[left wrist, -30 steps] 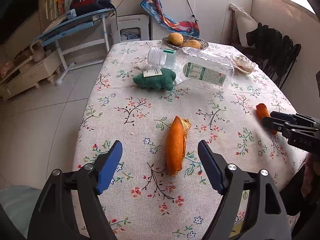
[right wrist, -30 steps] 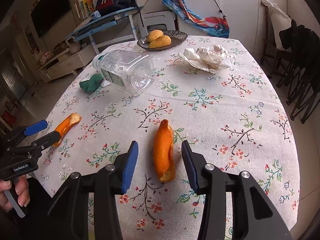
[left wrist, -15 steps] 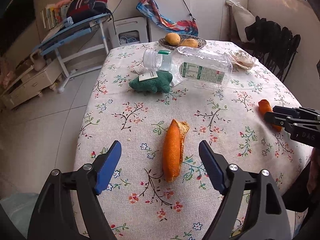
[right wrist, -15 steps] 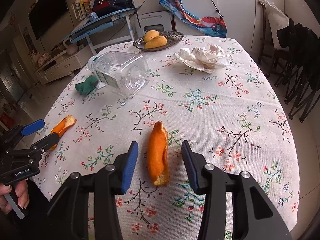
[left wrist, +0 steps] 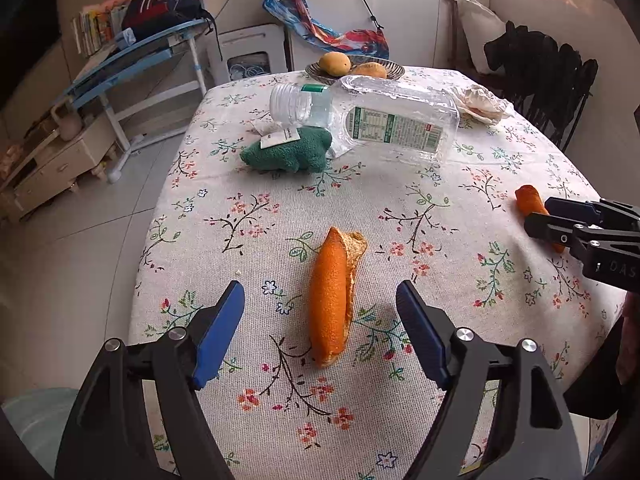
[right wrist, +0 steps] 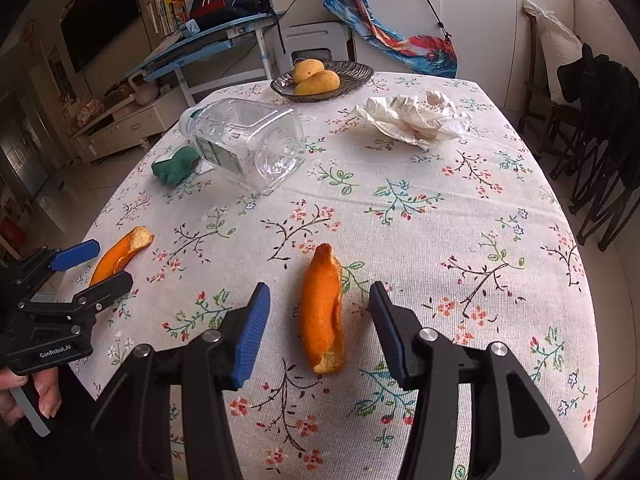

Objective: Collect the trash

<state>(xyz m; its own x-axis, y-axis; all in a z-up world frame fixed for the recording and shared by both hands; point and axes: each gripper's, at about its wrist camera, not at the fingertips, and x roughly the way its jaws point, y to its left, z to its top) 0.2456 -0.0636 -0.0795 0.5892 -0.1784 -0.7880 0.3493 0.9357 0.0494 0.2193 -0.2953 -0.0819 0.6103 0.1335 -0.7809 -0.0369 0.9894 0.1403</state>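
Right hand-held gripper (right wrist: 318, 326) widened around peel (right wrist: 322, 312); bottle (right wrist: 244, 142) well beyond.

Home dining rm: floral-cloth table (right wrist: 460, 240), fruit bowl (right wrist: 352, 74), TV (right wrist: 100, 20), cupboards (right wrist: 480, 12).

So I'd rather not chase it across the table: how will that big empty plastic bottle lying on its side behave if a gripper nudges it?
The plastic bottle looks empty and clear, so it is probably light and would slide easily. Its body looks squarish with flat sides, so it likely skids or tips onto another face rather than rolling. The thin walls may buckle if squeezed.
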